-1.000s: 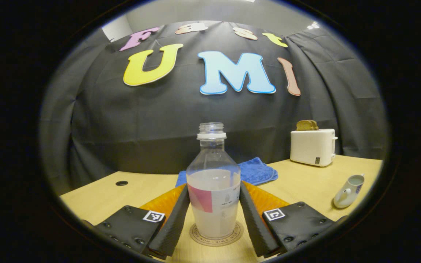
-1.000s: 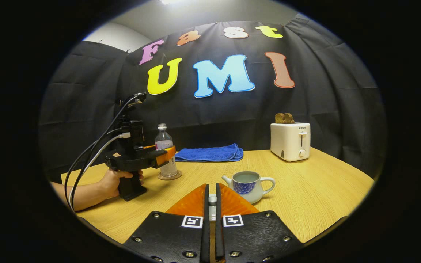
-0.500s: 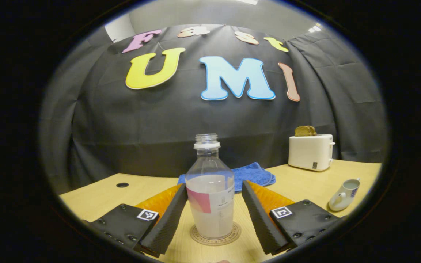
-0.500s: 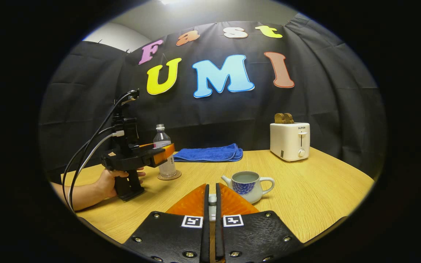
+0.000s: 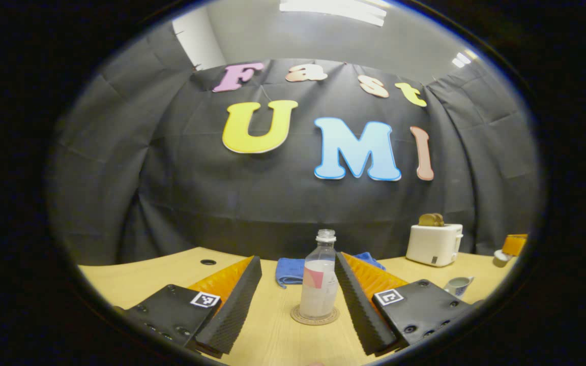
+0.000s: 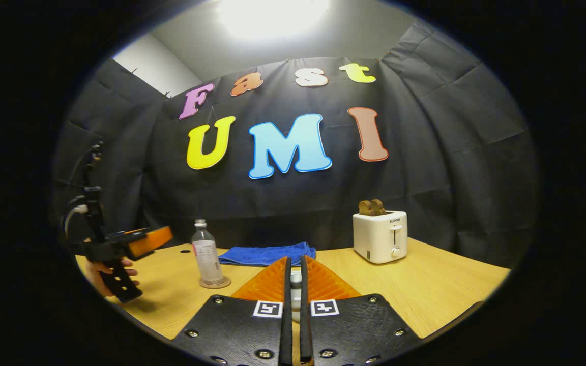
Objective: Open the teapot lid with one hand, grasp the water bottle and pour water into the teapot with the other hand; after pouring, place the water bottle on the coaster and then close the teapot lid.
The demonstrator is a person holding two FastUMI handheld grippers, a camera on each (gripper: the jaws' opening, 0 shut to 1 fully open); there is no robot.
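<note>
The clear water bottle point(image 5: 318, 287), uncapped and partly full, stands upright on the round coaster point(image 5: 315, 317). My left gripper point(image 5: 298, 260) is open and well back from the bottle, with nothing between its fingers. The white teapot point(image 5: 458, 285) with its blue pattern sits lidless on the table to the right. My right gripper point(image 6: 294, 261) is shut on the small white lid point(image 6: 295, 297). It also appears in the left gripper view as the right gripper point(image 5: 513, 245), holding the lid point(image 5: 499, 259) up to the right of the teapot. The right gripper view has the bottle point(image 6: 206, 255), the coaster point(image 6: 215, 282) and the left gripper point(image 6: 160, 235) in a hand point(image 6: 107, 274).
A white toaster point(image 5: 434, 245) with toast stands at the back right of the wooden table point(image 5: 272, 335). Behind the bottle lies a folded blue towel point(image 5: 288, 269). A small hole point(image 5: 207, 262) is in the tabletop at the back left.
My left gripper pulled back from the bottle, which stays on the coaster. The right gripper rose and tilted up with the lid, and the teapot left its view.
</note>
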